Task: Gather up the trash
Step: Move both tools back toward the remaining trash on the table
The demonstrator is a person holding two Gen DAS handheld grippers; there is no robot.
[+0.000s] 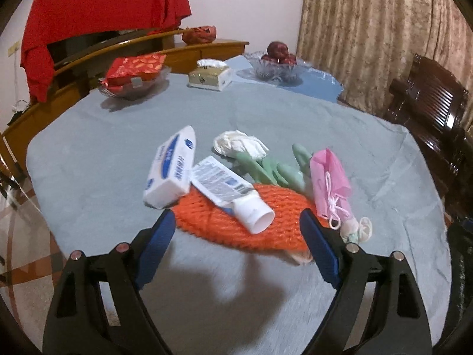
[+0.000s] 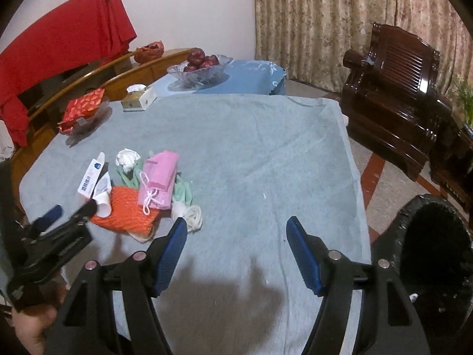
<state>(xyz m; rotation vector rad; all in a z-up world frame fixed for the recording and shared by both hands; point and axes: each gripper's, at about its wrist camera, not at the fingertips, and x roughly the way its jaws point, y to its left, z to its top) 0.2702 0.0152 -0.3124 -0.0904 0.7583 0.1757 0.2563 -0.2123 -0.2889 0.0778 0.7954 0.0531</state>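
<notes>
A pile of trash lies on the grey-blue tablecloth (image 1: pixel 88 153): a white box with blue print (image 1: pixel 170 168), a white tube (image 1: pixel 230 192) resting on an orange net (image 1: pixel 275 230), a crumpled tissue (image 1: pixel 239 145), a green glove (image 1: pixel 272 168), a pink mask (image 1: pixel 331 183) and small white scraps (image 1: pixel 362 227). My left gripper (image 1: pixel 236 217) stands open just in front of the pile, its blue pads either side of the net's near edge and pressing on nothing. My right gripper (image 2: pixel 236 222) hangs open over bare cloth, to the right of the pile. A black-lined bin (image 2: pixel 434 254) stands beside the table at the right.
At the far side of the table stand a tissue box (image 1: pixel 210 75), a glass bowl of red packets (image 1: pixel 133 74) and a glass fruit bowl (image 1: pixel 276 62). A dark wooden chair (image 2: pixel 396 109) sits off the table's right edge. A red cloth (image 1: pixel 103 6) drapes furniture behind.
</notes>
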